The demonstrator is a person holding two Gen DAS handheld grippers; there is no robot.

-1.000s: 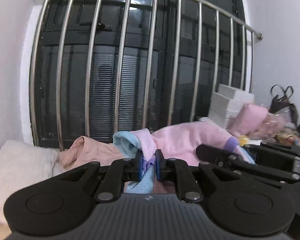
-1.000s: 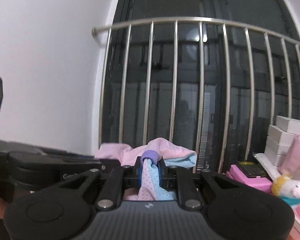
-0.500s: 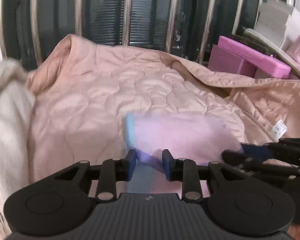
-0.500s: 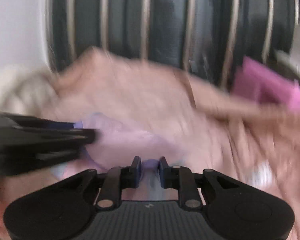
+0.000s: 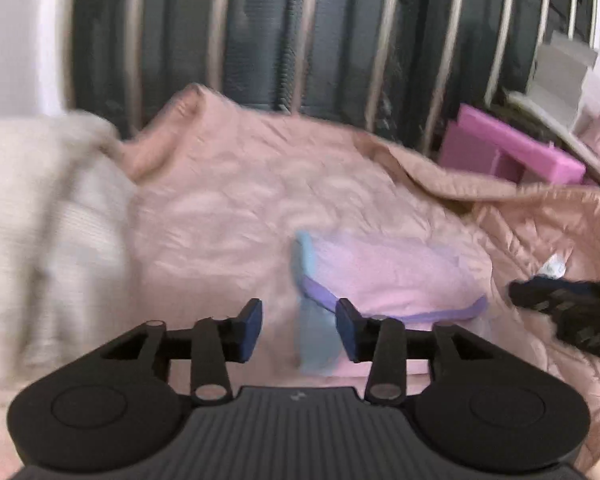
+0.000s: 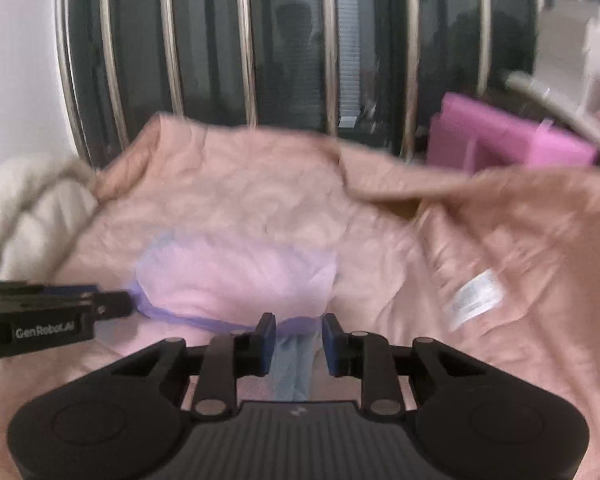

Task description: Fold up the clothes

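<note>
Pink cloth, a small garment (image 5: 388, 276) trimmed in purple and blue, lies flat on the quilt (image 5: 228, 200) at twelve o'clock of both tools. Left gripper (image 5: 299, 326) stands released, its blue edge between the spread jaws; right gripper (image 6: 298, 340) likewise unclenched astride the hem. Long axis runs nine to three. Beyond, steel bars (image 6: 244, 40) and a magenta box (image 5: 512, 152).

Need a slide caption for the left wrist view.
Left gripper open above a pink garment lying on a quilt, right gripper alongside.
</note>
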